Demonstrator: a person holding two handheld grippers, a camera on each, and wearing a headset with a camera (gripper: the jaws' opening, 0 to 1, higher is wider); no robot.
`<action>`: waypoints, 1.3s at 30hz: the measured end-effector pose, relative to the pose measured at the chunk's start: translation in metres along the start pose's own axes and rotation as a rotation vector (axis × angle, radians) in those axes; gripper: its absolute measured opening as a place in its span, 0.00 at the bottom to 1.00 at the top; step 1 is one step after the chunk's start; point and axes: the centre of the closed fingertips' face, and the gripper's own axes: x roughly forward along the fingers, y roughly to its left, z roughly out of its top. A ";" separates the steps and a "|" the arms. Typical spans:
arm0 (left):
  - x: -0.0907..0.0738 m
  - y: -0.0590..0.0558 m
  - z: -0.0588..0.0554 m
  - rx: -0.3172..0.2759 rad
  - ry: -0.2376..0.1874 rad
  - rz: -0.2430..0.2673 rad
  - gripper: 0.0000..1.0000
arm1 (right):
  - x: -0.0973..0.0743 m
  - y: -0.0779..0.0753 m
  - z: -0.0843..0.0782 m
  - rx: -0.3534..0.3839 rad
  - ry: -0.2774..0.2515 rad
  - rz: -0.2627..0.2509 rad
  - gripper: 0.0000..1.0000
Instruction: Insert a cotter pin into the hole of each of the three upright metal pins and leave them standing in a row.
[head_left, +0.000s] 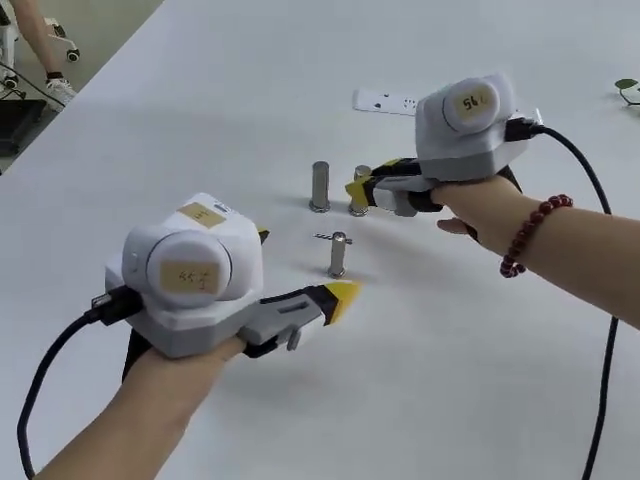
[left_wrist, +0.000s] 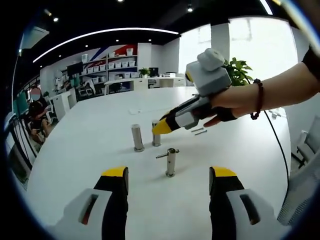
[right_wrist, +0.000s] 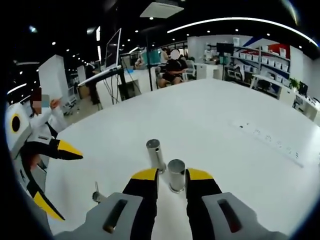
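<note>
Right gripper view, metal pin (right_wrist: 176, 174) upright on the white surface (right_wrist: 235, 160), between the narrowed jaws of the right tool (right_wrist: 172, 178), grip itself unclear, second pin (right_wrist: 155, 154) just beyond, left gripper view, third pin (left_wrist: 171, 163) carrying a cotter pin (left_wrist: 161, 155), standing ahead of the wide-spread left tool (left_wrist: 169, 175), apart from it.

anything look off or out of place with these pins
The nearest metal pin, with a cotter pin through it, stands forward of the left rear pin and right rear pin, so the three form a triangle, not a row. All stand upright; nothing looks damaged.
</note>
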 end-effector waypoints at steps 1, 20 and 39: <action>-0.002 0.000 0.000 -0.001 -0.002 0.000 0.64 | 0.000 0.000 0.000 0.010 -0.005 -0.003 0.15; -0.014 0.001 0.004 -0.014 -0.018 0.008 0.65 | 0.001 0.001 0.003 -0.025 -0.047 -0.033 0.08; -0.022 0.001 0.007 0.004 -0.029 0.021 0.66 | -0.018 0.002 0.000 -0.024 -0.031 -0.086 0.07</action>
